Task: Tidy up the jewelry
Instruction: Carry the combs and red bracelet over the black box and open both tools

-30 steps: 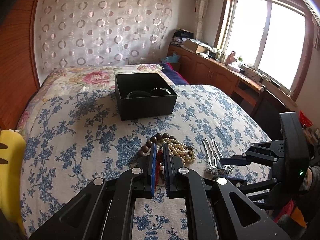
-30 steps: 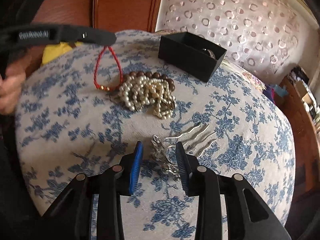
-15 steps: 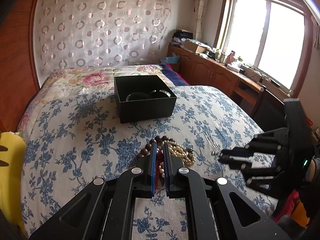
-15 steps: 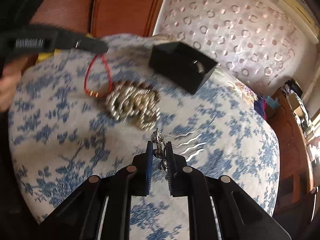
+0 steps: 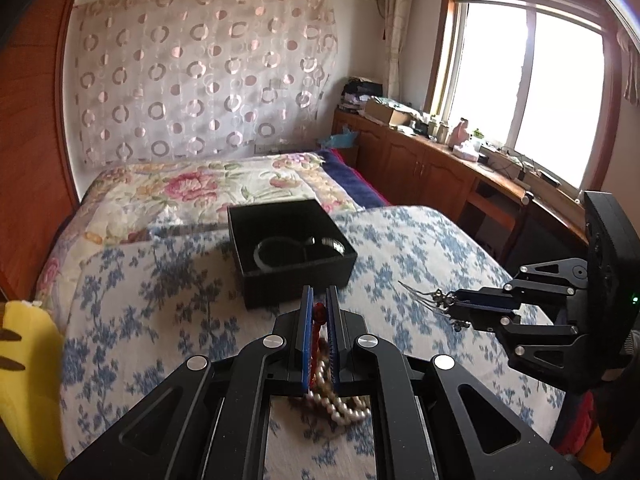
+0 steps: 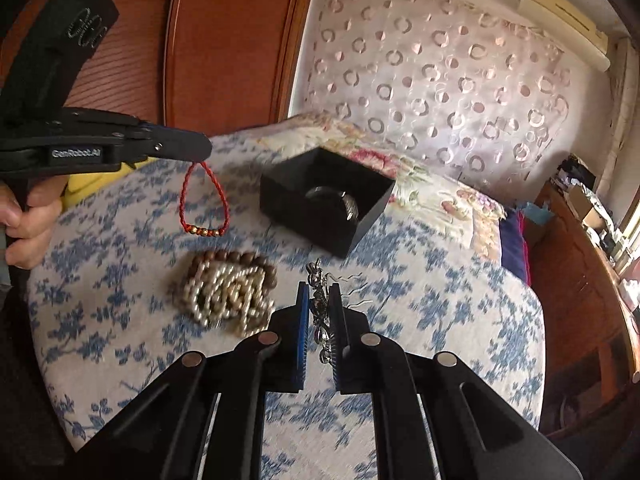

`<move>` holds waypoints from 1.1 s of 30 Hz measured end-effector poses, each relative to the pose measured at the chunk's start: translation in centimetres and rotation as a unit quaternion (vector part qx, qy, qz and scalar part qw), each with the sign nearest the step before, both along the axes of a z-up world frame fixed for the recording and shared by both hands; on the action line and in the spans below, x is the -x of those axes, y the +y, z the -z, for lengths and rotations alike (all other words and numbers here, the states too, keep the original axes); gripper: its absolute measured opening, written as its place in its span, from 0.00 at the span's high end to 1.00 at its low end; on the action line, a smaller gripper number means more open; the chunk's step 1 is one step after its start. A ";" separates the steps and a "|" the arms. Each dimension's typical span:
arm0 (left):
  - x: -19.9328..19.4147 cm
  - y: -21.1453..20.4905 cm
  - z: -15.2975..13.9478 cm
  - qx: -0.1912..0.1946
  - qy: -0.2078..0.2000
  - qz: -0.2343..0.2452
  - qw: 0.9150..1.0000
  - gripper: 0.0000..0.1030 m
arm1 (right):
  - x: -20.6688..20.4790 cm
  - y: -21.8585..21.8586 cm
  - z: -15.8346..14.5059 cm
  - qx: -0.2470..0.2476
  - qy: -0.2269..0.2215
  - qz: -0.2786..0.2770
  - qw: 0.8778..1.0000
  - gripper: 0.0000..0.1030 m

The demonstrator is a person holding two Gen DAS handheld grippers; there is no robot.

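Both pieces picked, carry-to-box step. Left gripper (image 5: 319,307) fingers are clamped on the red cord bracelet (image 6: 204,206), which hangs clear above the bed (image 6: 460,304). Right gripper (image 6: 320,300) fingers have just been closing and now pinch the silver comb (image 6: 322,308) at its ornate head, wavy prongs sticking out front, lifted off the quilt. Next: bring both over the box (image 5: 290,256) and let go inside without snagging prongs on the rim. Box is matte black, square, open, with dark bangles inside. The pearl pile (image 6: 226,294) ringed by brown wood beads lies on the blue floral quilt.
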State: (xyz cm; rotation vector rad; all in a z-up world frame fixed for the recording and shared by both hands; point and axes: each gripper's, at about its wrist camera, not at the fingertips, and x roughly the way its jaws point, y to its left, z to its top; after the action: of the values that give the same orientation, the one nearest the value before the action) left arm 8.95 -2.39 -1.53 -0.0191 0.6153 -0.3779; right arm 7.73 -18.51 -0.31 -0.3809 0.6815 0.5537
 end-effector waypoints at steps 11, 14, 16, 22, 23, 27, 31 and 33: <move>-4.9 -0.1 -2.1 -0.007 -0.013 -0.005 1.000 0.95 | -4.7 0.7 -4.4 -0.030 -0.055 -0.014 0.998 0.90; -6.6 -0.1 -2.2 -0.005 -0.011 -0.005 1.000 0.95 | -6.5 1.3 -4.9 -0.035 -0.061 -0.025 0.997 0.90; -7.9 -0.2 -2.2 -0.006 -0.008 -0.006 1.000 0.95 | -7.8 1.8 -4.8 -0.034 -0.062 -0.032 0.997 0.90; -11.5 -0.3 -1.7 -0.002 0.004 -0.005 1.000 0.95 | -10.6 2.3 -4.4 -0.042 -0.058 -0.042 0.997 0.90; -12.0 -0.4 -1.5 -0.001 0.008 -0.005 1.000 0.95 | -11.1 2.4 -4.4 -0.043 -0.058 -0.043 0.996 0.90; -13.9 -0.4 -0.7 0.006 0.023 -0.004 1.000 0.95 | -12.4 2.6 -4.2 -0.047 -0.056 -0.047 0.996 0.90; -14.5 -0.4 -0.3 0.000 0.027 -0.008 1.000 0.85 | -13.5 3.1 -3.8 -0.047 -0.052 -0.054 0.996 0.90; -14.5 -0.1 -0.2 -0.004 0.027 -0.014 1.000 0.76 | -14.0 3.5 -3.5 -0.045 -0.050 -0.062 0.996 0.90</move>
State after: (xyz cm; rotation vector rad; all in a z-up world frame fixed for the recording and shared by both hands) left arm 23.48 -2.49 -1.38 -0.0309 0.6694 -0.3486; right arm 21.73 -14.96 3.19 -0.3660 0.5367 0.6761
